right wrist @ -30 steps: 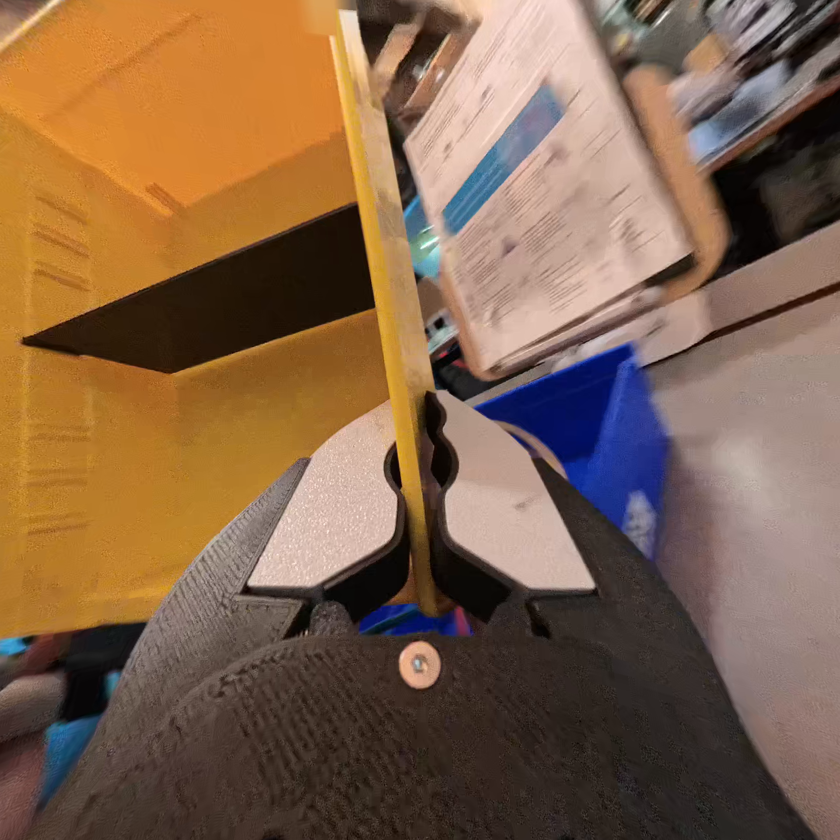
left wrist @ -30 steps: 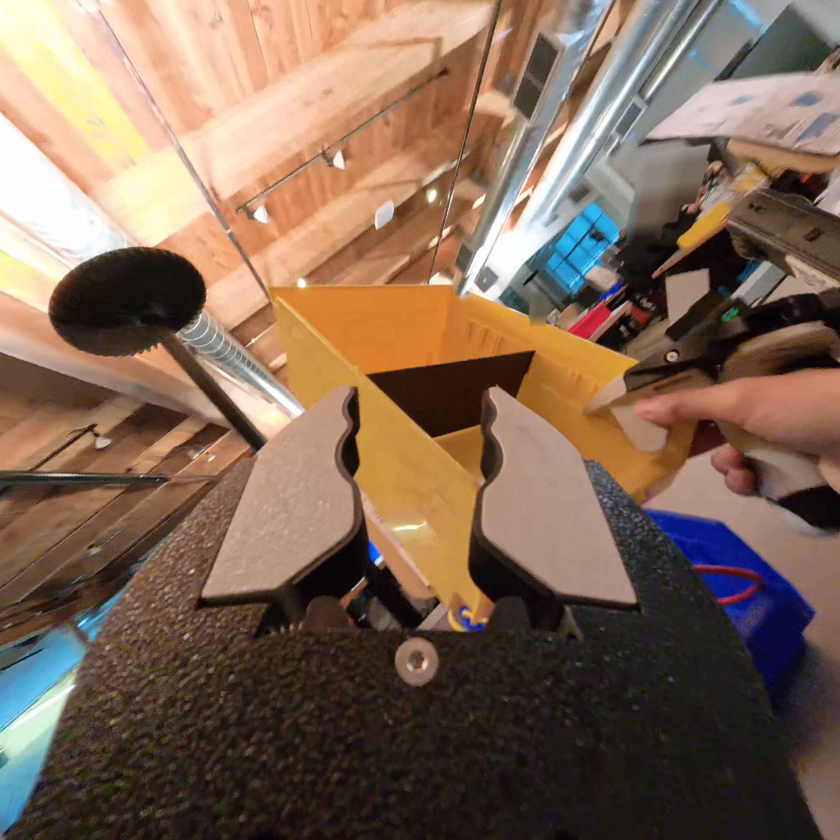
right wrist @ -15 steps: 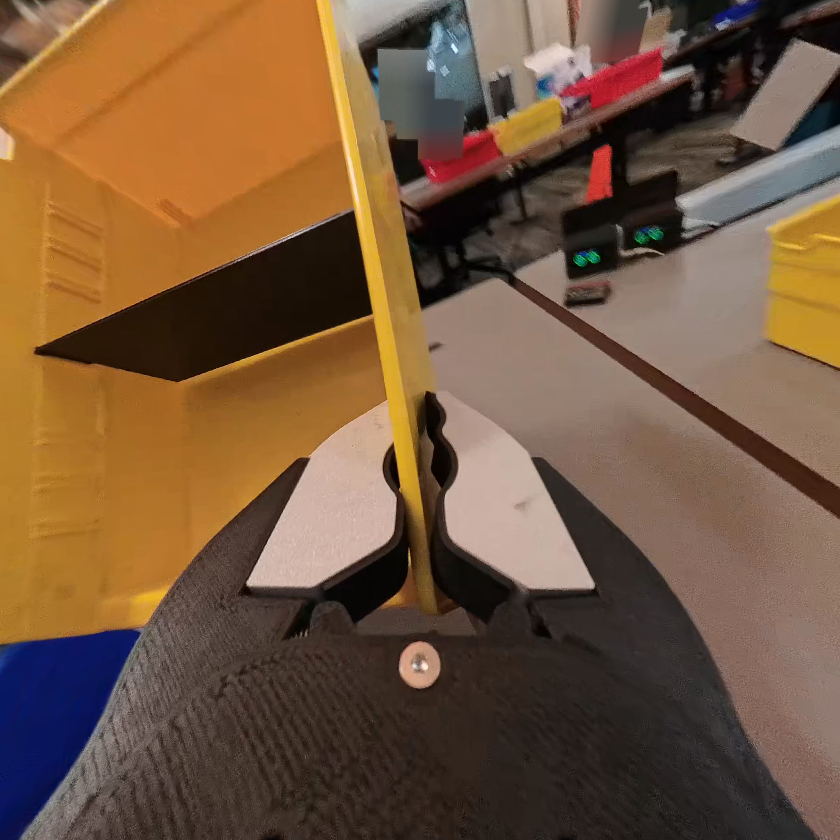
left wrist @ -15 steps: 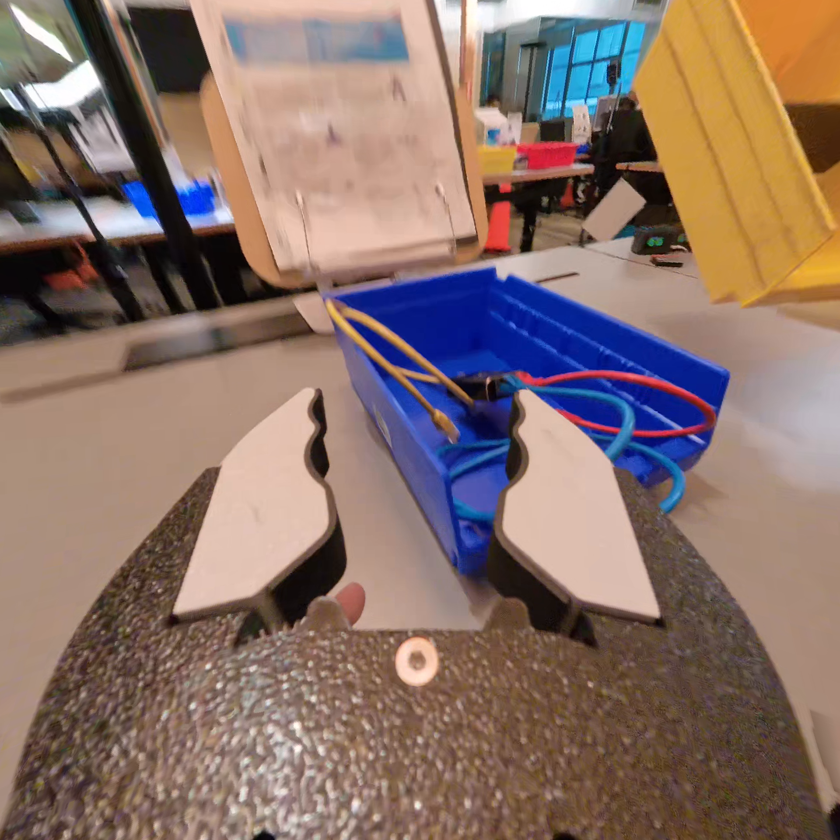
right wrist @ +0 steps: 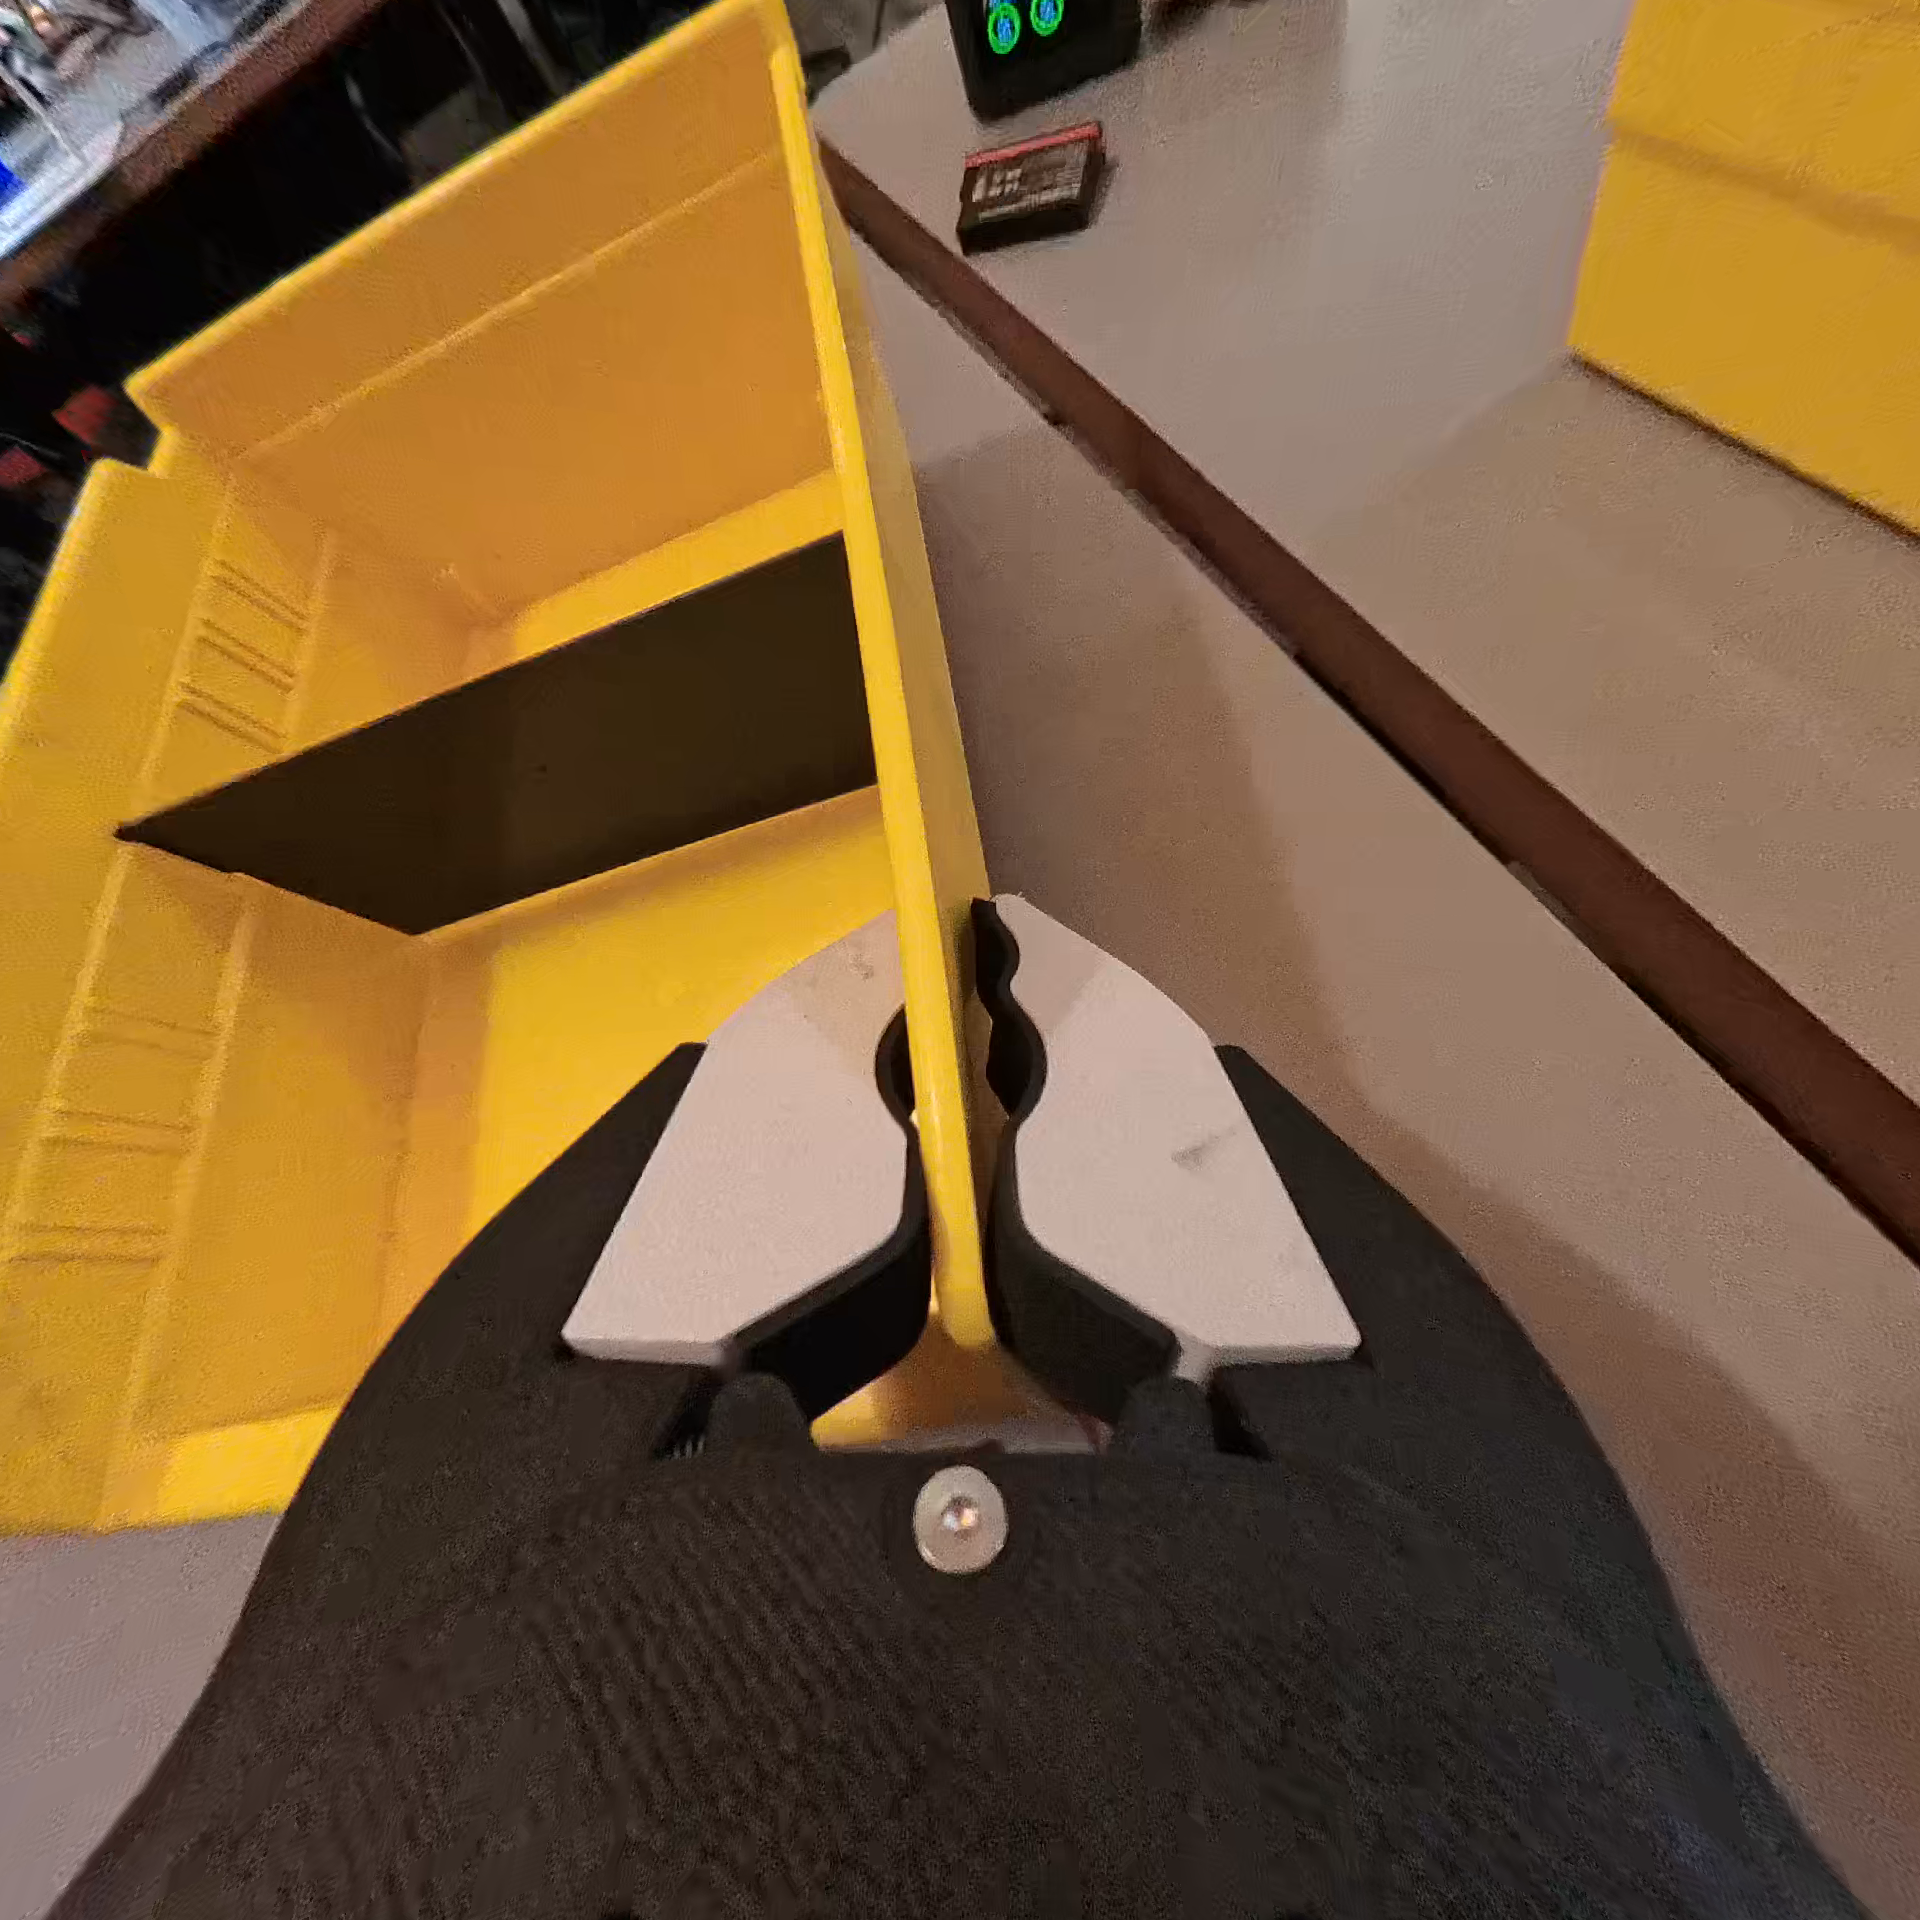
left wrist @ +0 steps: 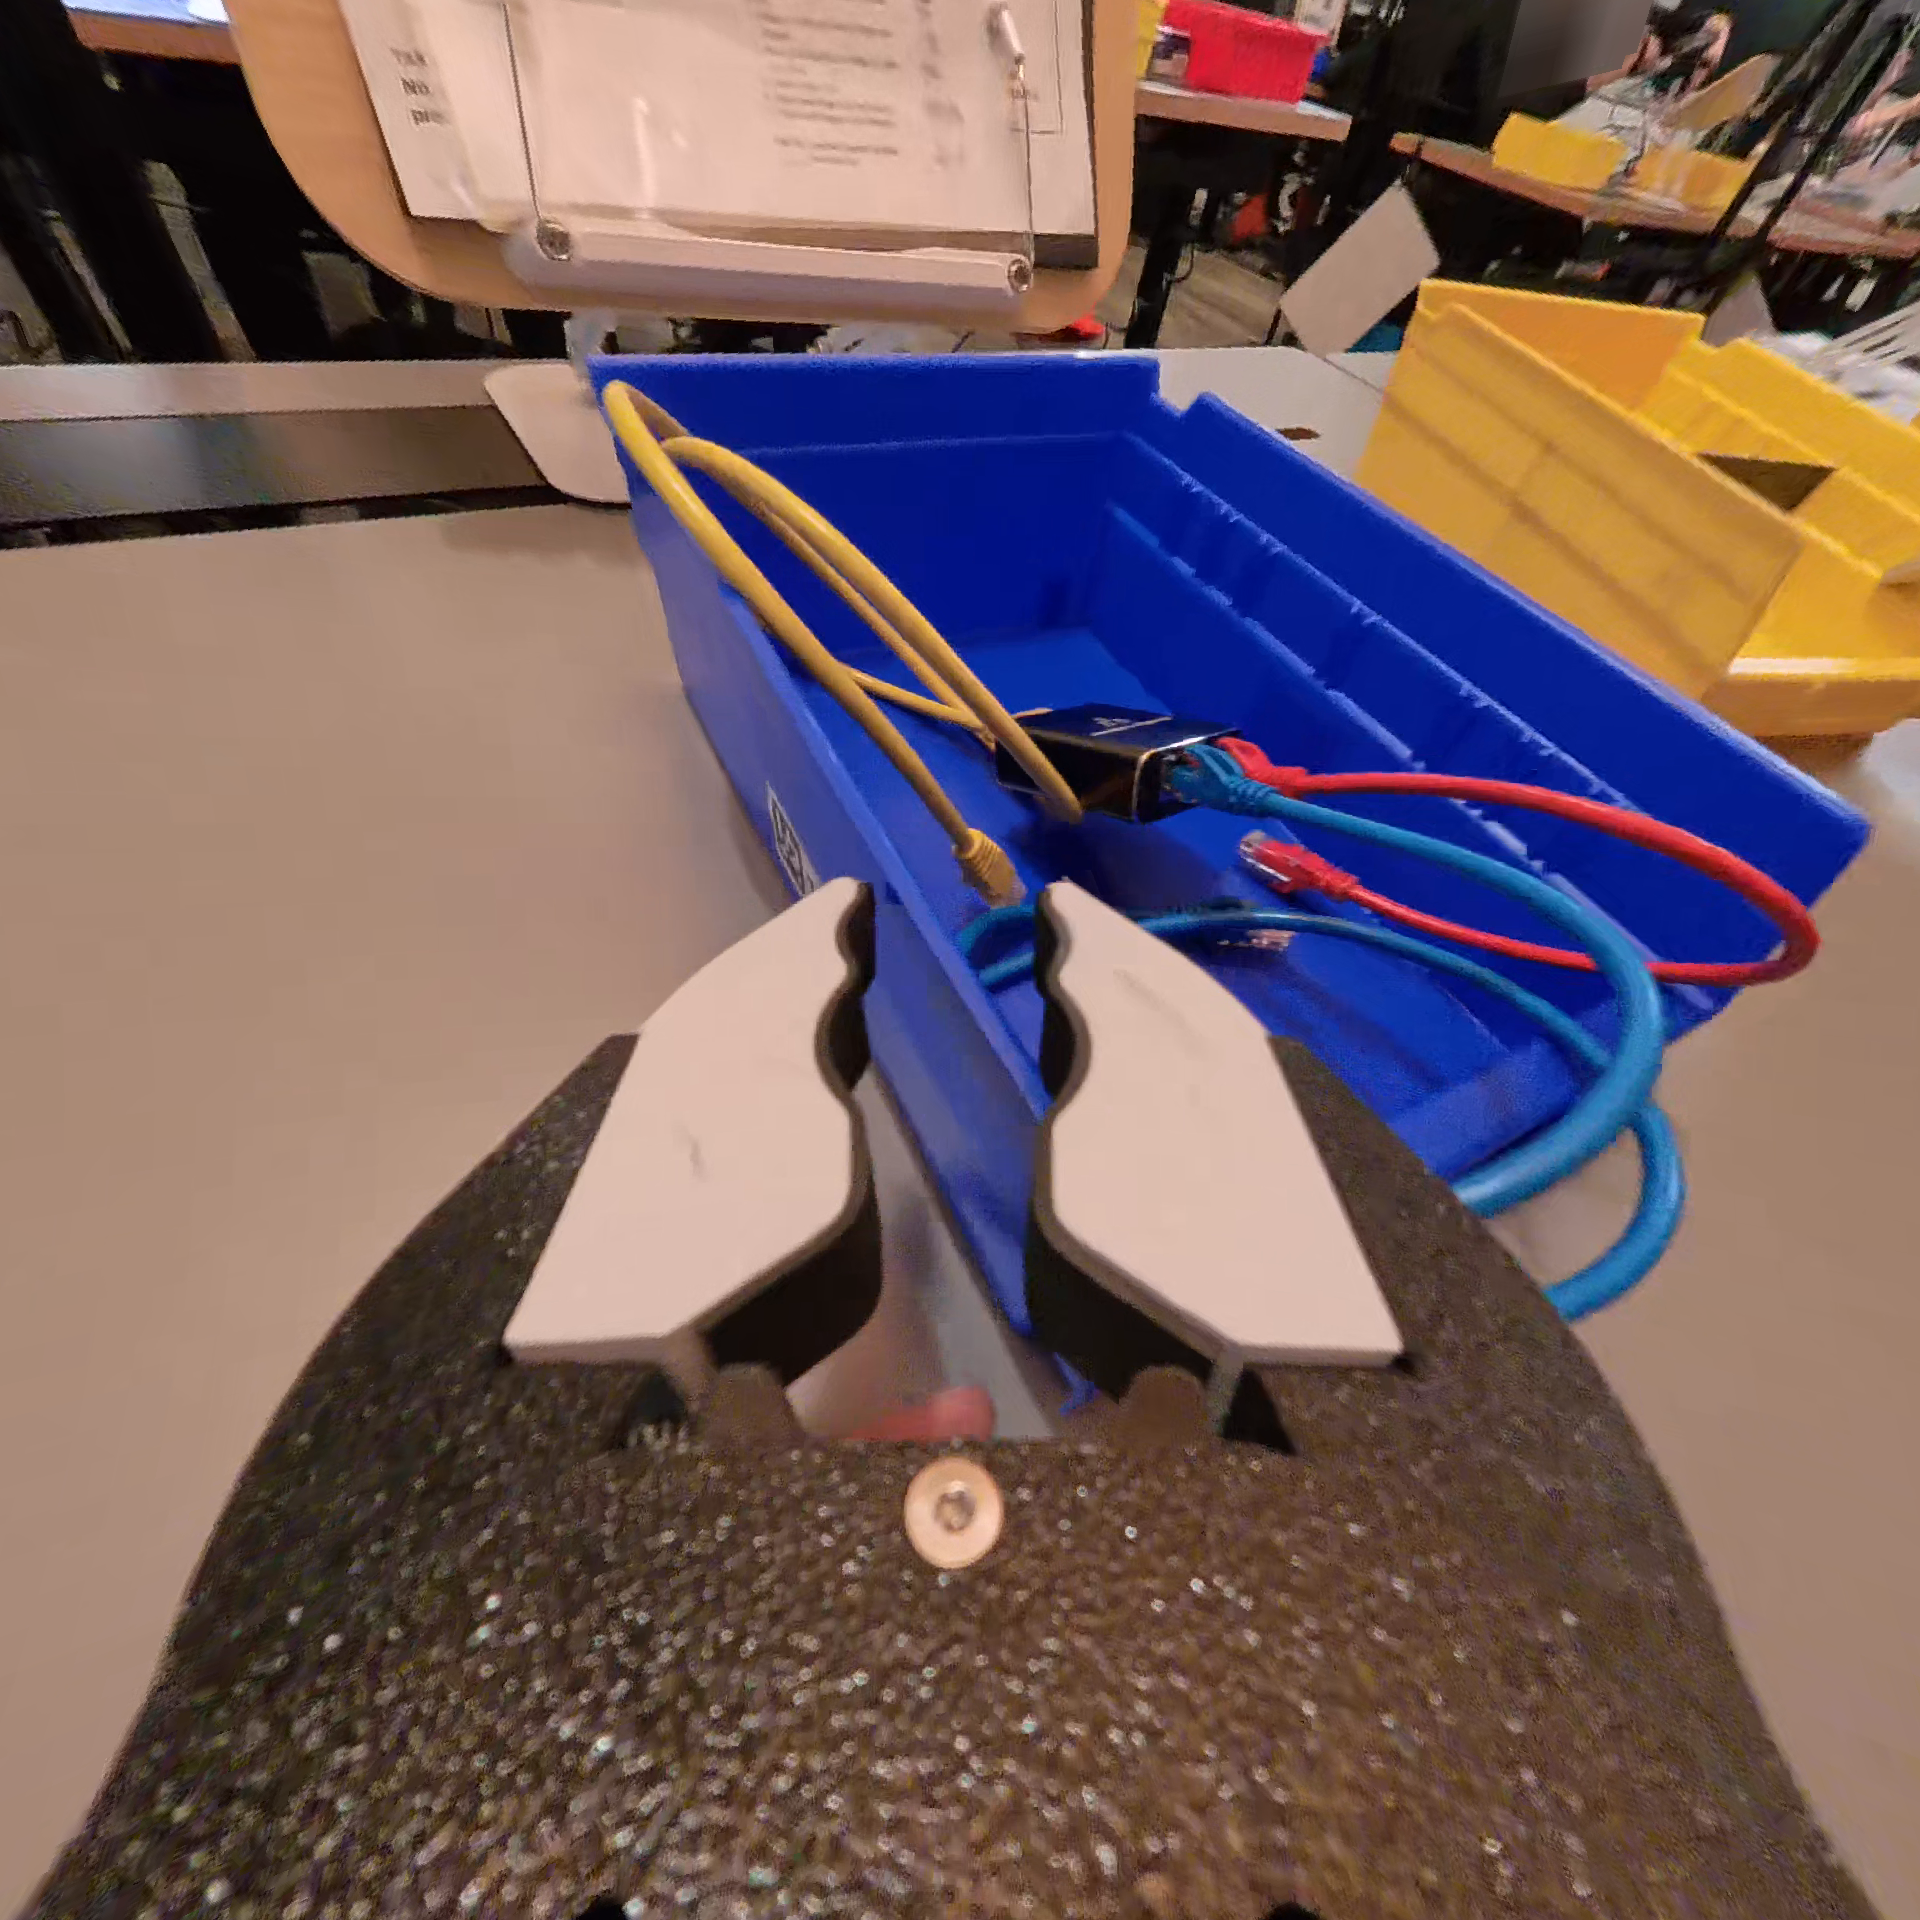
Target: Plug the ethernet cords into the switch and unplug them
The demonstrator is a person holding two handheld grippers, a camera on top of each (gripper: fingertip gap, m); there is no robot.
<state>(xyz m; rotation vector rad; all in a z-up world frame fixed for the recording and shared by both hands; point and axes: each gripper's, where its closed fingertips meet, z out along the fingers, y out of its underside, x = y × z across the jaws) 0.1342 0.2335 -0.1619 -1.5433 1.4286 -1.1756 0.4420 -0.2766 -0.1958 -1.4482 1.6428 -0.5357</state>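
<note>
Glossy plastic blue bin [left wrist: 1351,623], metallic switch [left wrist: 1117,764]

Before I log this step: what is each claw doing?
Left claw: open, holding nothing, beside the blue bin.
Right claw: shut on the yellow bin side wall.

Blue bin [left wrist: 1351,582]: on worktop [left wrist: 312,831]. Clipboard stand with papers [left wrist: 727,135]: behind it, at far edge. Yellow divided bin [right wrist: 468,675]: on worktop; black divider [right wrist: 540,758] inside. Small dark device [right wrist: 1029,197]: adjoining worktop.
</note>
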